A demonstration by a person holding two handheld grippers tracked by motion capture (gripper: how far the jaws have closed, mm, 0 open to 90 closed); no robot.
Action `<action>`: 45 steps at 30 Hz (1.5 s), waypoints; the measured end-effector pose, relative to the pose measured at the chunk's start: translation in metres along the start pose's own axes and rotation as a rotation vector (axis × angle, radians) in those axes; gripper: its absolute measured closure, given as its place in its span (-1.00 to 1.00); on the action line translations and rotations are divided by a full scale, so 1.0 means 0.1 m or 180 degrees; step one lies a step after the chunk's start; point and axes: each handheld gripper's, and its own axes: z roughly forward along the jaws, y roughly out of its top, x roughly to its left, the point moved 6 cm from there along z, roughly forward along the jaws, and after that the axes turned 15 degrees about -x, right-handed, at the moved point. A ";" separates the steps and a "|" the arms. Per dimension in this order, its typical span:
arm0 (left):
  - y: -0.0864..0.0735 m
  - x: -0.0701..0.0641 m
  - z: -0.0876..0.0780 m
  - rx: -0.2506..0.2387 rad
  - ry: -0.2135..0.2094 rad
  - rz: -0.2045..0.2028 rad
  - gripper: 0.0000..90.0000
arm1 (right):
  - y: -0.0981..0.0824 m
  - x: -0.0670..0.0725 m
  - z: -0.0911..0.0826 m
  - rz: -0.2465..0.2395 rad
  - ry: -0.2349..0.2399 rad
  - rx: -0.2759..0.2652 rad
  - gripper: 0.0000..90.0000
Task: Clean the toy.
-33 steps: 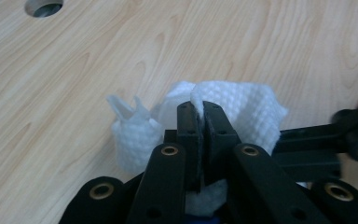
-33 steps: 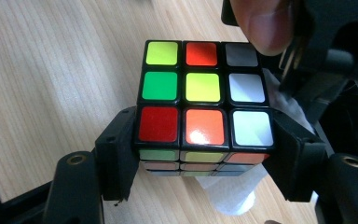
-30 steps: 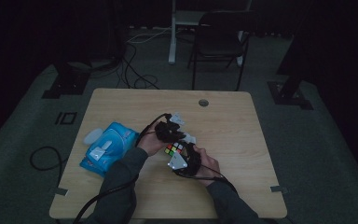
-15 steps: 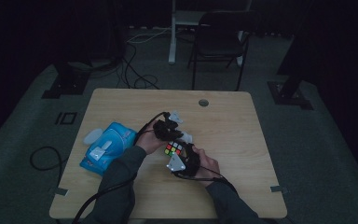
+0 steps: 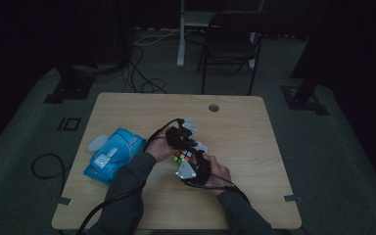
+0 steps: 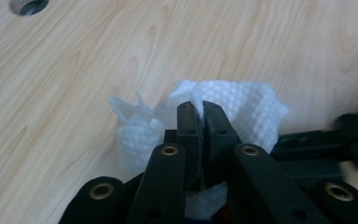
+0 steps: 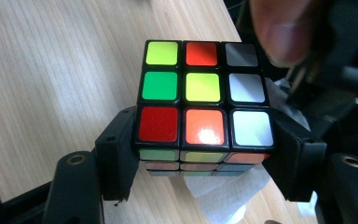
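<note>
The left gripper (image 6: 199, 116) has its jaws pressed together on a white tissue (image 6: 242, 105). At its 5 o'clock in the high view, the right gripper (image 7: 205, 154) clamps a colour cube (image 7: 204, 100) near the wooden table's (image 5: 254, 147) centre. A blue wipes pack (image 5: 112, 154) lies at 9 o'clock.

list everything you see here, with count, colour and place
table: 1, light wood, centre of the floor
cube: 1, multicoloured, held in the right claw near table centre
wipe: 1, white, pinched in the left claw beside the cube
wipes pack: 1, blue, left side of table
chair: 1, dark, beyond the table
cables: several, black, on the floor behind the table
left claw: 1, black, shut on the wipe
right claw: 1, black, gripping the cube's sides
</note>
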 end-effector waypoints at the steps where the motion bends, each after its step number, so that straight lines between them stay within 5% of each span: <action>1: -0.01 0.02 0.00 0.0001 0.0019 -0.0010 0.95 | 0.00 0.00 0.00 0.0000 0.0000 0.0000 -0.24; 9: -0.08 0.15 -0.06 0.0010 0.0214 -0.0100 0.95 | -0.01 -0.01 0.00 -0.0014 -0.0008 0.0020 -0.24; 21: 0.06 -0.05 -0.12 -0.0105 0.0149 0.0111 0.95 | -0.04 -0.04 0.00 -0.0001 -0.0047 0.0034 -0.24; 36: -0.06 0.04 -0.29 -0.0250 0.0380 -0.0013 0.95 | -0.06 -0.03 0.01 0.0011 -0.0008 0.0052 -0.24; 45: -0.01 -0.08 -0.46 -0.0487 0.0446 0.0102 0.95 | -0.07 -0.11 -0.01 0.0492 0.0111 -0.0093 -0.24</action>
